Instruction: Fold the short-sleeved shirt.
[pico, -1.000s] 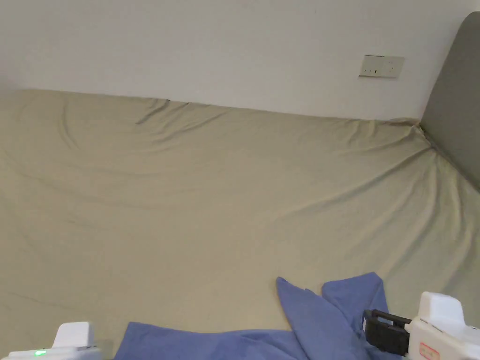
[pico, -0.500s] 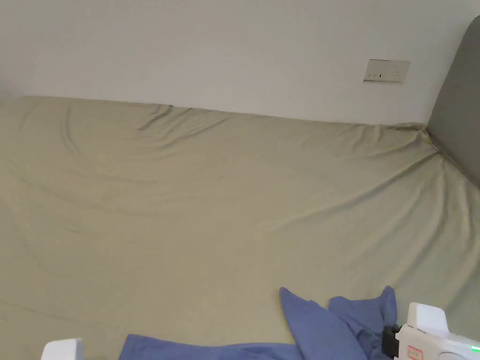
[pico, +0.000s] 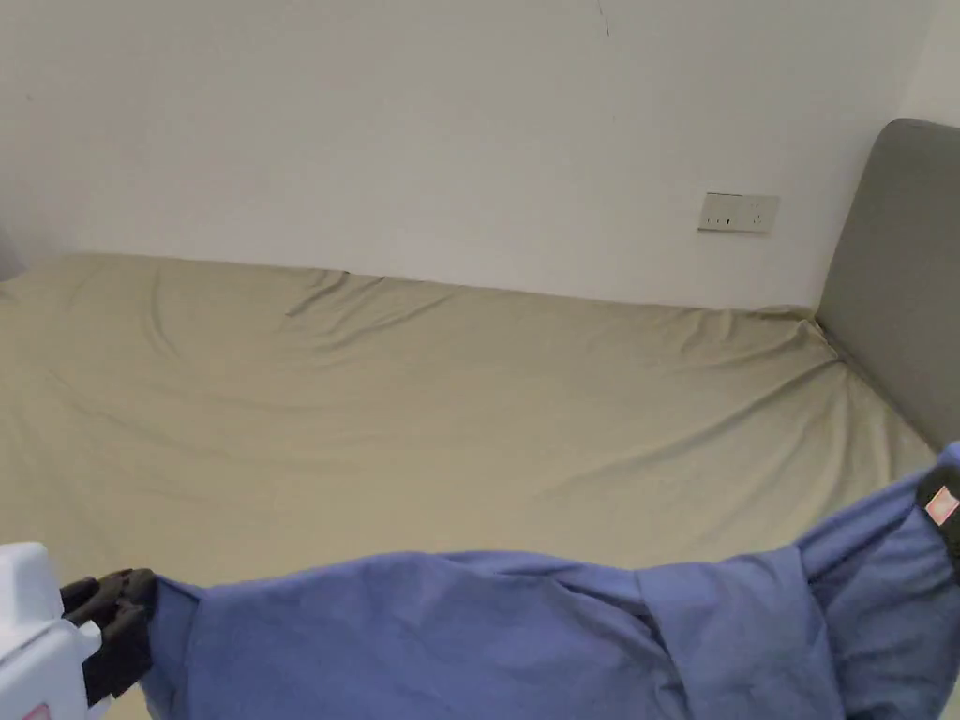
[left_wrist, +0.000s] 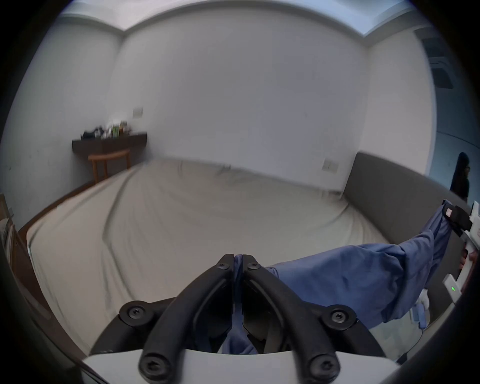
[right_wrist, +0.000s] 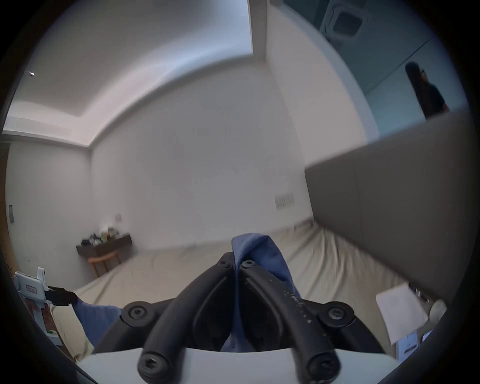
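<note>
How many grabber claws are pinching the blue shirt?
2. The left gripper is shut on one end of the blue shirt; the right gripper is shut on the other end, stretching it above the bed.

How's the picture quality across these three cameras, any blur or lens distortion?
Head view: sharp, evenly lit, no glare, the blue shirt crisp. Left gripper view: strong fisheye with dark corners, the bed sheet smeared by motion blur, the left gripper itself sharp. Right gripper view: same fisheye bending, the grey headboard soft-edged, the right gripper in focus.
</note>
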